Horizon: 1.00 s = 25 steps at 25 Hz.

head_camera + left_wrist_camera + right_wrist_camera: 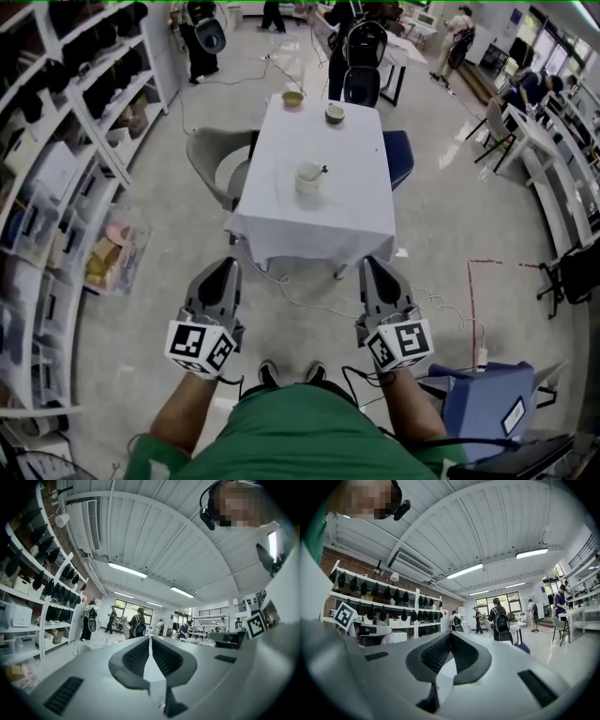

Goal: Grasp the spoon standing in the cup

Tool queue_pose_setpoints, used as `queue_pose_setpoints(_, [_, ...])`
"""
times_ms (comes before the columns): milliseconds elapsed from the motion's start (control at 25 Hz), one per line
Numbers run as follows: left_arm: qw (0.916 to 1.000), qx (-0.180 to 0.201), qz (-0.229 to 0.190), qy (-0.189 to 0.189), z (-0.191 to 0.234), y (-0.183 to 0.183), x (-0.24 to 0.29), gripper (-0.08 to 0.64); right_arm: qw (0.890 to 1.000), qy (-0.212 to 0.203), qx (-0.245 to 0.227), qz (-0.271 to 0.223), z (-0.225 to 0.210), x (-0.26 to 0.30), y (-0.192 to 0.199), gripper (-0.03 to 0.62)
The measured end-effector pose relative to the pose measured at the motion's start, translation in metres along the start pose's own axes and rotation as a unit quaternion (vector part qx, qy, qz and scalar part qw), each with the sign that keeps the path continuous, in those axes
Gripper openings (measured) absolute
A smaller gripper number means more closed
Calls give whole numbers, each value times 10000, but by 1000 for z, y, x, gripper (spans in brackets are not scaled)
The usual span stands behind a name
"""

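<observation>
A white cup [308, 177] stands near the middle of a white-clothed table [347, 220], with a dark-handled spoon [321, 171] leaning out of it to the right. Both grippers hang well short of the table, over the floor in front of the person. My left gripper [226, 265] is shut with nothing in it, and its view shows the jaws [149, 638] meeting at the tips. My right gripper [371, 262] is also shut and empty, jaws [451, 634] closed together. Both gripper views look out level across the room and show neither cup nor spoon.
Two small bowls [292, 98] [335, 113] sit at the table's far end. A grey chair [214, 164] stands left of the table, a blue one [397, 156] right, a black one [363, 66] behind. Shelving [56, 178] lines the left wall. Cables [309, 305] trail on the floor. A blue seat [492, 398] is at my right.
</observation>
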<state>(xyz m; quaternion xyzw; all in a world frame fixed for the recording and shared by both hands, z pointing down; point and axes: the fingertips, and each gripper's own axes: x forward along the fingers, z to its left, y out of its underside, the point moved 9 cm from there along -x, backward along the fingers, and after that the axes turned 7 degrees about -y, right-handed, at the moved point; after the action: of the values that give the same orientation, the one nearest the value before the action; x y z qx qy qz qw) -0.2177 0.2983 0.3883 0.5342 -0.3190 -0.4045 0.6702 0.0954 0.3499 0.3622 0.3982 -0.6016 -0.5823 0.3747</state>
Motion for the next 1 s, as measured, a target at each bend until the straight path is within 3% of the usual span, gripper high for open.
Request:
queue_pose_setpoints(240, [10000, -57, -56, 34, 45, 6, -9, 35, 9998, 178, -16, -40, 26, 17, 3, 23])
queue_pose_setpoints(520, [9998, -187, 45, 70, 62, 15, -2, 35, 9994, 299, 181, 74, 30, 26, 17, 23])
queue_pose_setpoints(1000, [9991, 17, 32, -414, 72, 8, 66, 35, 9974, 52, 719, -72, -44, 96, 35, 23])
